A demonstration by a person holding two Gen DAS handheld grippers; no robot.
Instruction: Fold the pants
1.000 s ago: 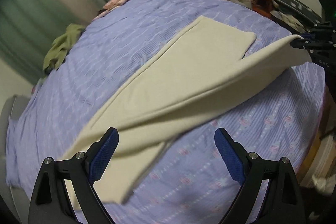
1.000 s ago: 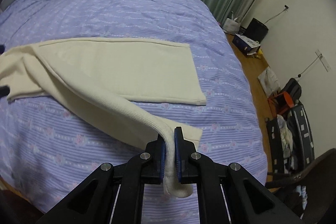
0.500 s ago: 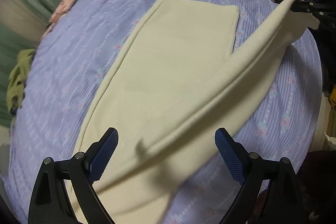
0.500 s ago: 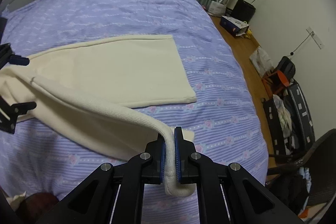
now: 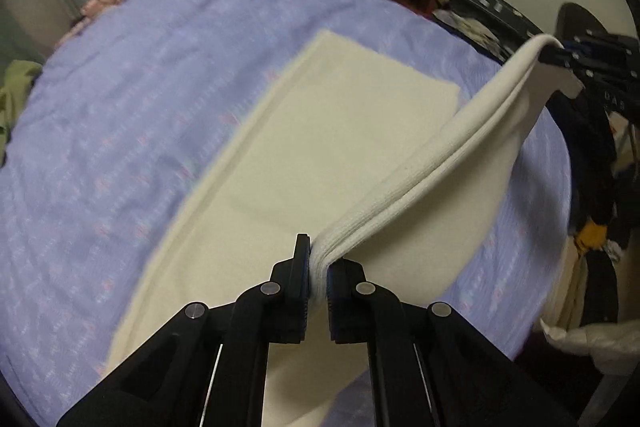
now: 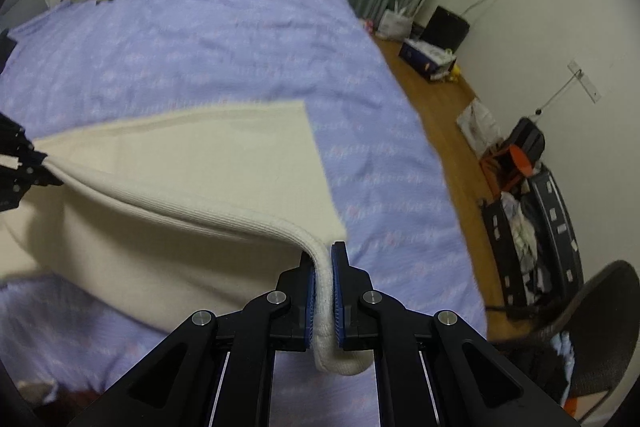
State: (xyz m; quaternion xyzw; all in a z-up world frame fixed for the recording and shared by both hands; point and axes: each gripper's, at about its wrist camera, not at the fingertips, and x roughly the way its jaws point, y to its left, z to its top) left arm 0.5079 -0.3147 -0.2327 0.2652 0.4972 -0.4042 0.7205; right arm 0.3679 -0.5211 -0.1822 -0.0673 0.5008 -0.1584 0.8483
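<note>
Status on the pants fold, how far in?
Early. Done: cream pants spread on the purple bed cover, one leg lying flat. In hand: the left gripper has just closed on the lifted leg's edge, the right gripper is shut on the same edge at its other end, so the leg hangs raised between them. Left: lay it over the flat leg, then fold lengthwise.

Your left gripper has just been closing: its blue-padded jaws stood wide apart over the cream ribbed knit pants a moment ago, and now they pinch the bunched edge of the raised pant leg between them. You swung that hand in over the fabric to get there, so the lifted fold now runs taut from your left gripper up to your right gripper. The lilac patterned bedspread fills less of the left view than before.
</note>
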